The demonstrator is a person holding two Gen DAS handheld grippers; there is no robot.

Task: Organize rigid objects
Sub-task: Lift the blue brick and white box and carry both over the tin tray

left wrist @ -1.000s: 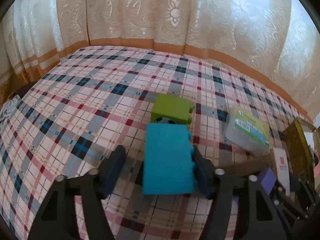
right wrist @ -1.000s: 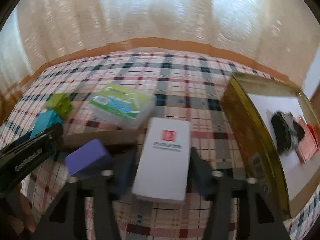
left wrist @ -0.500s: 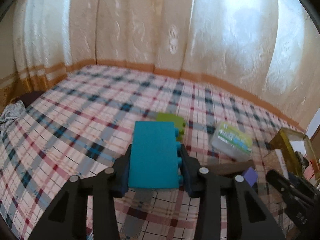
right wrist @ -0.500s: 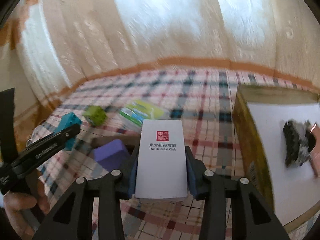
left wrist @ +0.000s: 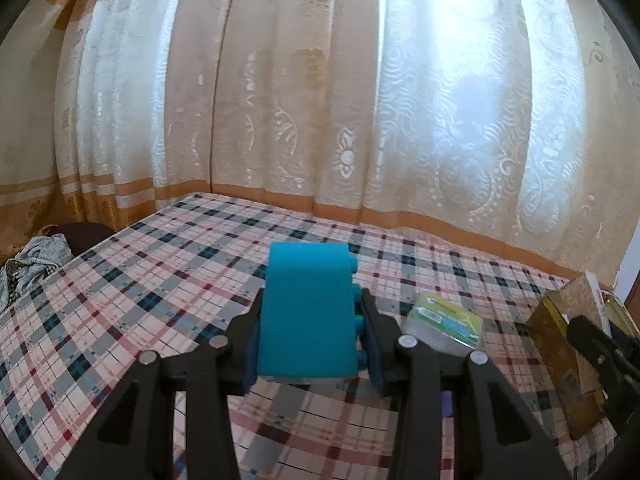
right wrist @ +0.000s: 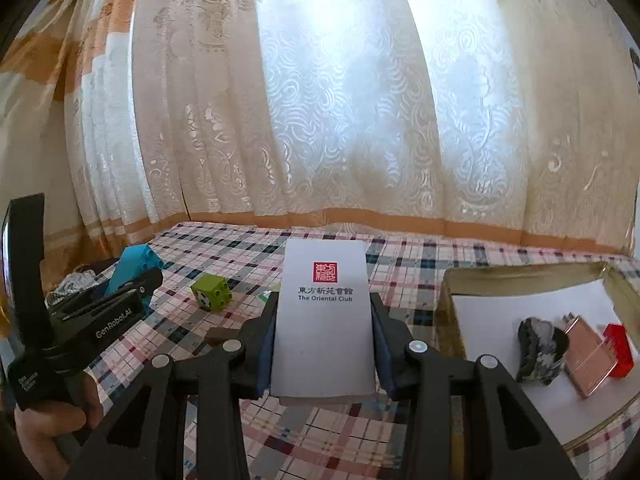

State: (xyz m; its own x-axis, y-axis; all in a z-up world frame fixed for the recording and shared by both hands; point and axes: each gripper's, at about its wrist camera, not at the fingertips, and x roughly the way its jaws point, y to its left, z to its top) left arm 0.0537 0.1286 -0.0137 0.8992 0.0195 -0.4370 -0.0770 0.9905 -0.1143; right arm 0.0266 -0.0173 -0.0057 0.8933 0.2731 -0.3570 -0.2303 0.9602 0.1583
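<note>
Before pale patterned curtains (right wrist: 320, 120), over the plaid-covered bed (right wrist: 400, 256), our right gripper (right wrist: 324, 344) clamped one white rectangular box (right wrist: 325, 320) reading "The Oriental Club". Our left gripper (left wrist: 308, 332), marked "GenRobot.AI", clamped one turquoise studded toy brick (left wrist: 308, 312). One lime-green brick (right wrist: 211, 292) lay on the bed; the gold tray (right wrist: 452, 320) held three items.

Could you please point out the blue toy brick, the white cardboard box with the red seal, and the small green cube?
Blue toy brick (left wrist: 306, 308): left wrist view, flat top face.
White cardboard box (right wrist: 324, 332): right wrist view, printed face.
Small green cube (right wrist: 211, 291): right wrist view, top.
</note>
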